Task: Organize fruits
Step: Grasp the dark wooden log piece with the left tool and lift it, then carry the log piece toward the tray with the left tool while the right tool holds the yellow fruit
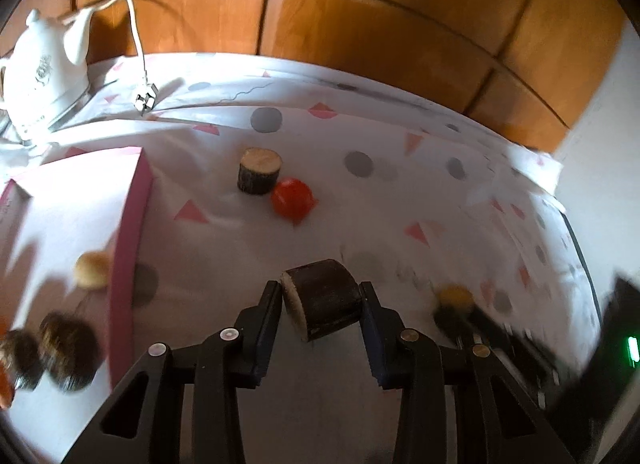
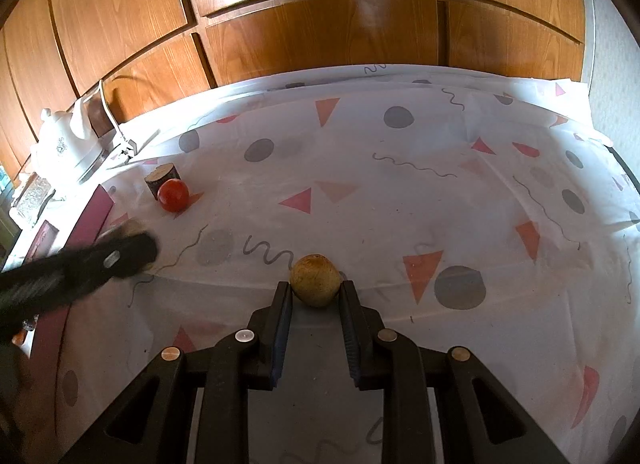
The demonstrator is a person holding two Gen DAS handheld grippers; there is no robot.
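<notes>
Wooden panels are backing the cloth-covered counter [image 2: 400,191]. Angling downward, the left hand-held gripper [image 1: 322,304] is pinching a dark bark-skinned log slice [image 1: 324,304], while the right hand-held gripper [image 2: 316,296] is clamping a round tan fruit [image 2: 315,280] near the counter's front edge.

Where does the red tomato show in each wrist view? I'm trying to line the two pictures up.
Left wrist view: the red tomato lies just above centre, against the lower right of the upright log slice.
Right wrist view: the red tomato lies at left of centre, in front of the same log slice.
Shared landmark: the white kettle, at the far left in both.
</notes>
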